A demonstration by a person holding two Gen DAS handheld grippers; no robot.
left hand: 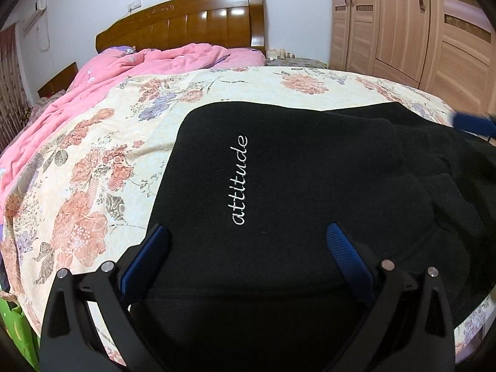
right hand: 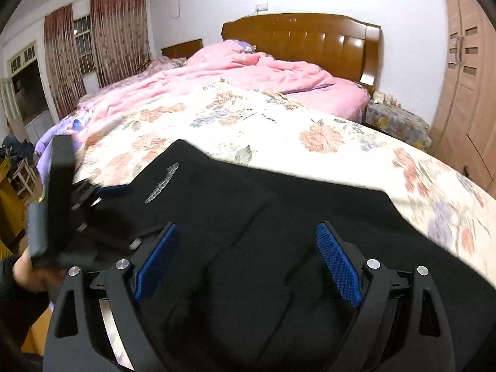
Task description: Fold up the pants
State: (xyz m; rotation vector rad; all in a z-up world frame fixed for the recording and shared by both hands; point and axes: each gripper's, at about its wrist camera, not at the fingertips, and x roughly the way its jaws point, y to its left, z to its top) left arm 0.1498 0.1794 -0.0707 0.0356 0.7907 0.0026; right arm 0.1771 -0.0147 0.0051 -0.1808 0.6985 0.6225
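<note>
Nearest to the cameras, the left gripper (left hand: 246, 241), a black tool with blue ribbed pads, is hovering with its jaws standing wide over the near part of the black knitted pants (left hand: 294, 186), and no cloth is lying between the pads; I judge that it is waiting there to press or to pinch the folded layer. The right gripper (right hand: 248, 241) of the same kind is also standing wide and is holding nothing, low above the pants on the side away from the white embroidered word "attitude" (left hand: 240, 181), probably because a fold is finished on that side and the cloth is released. A hand (right hand: 29, 271) is gripping the handle of the left gripper, beside the pants. The pants are lying folded into a thick stack, with one panel turned over the others so that the white word is facing up, which suggests that the folding is well advanced. They are resting on the cream bedspread with pink and purple flowers (left hand: 102, 161), a soft flat place that is keeping the layers still. Beyond the pants, a crumpled pink quilt (left hand: 130, 65) is pushed away toward the glossy brown wooden headboard (left hand: 192, 21), so the folding area is free. Farther from the pants, a light wooden wardrobe (left hand: 403, 21) is standing at the wall.
</note>
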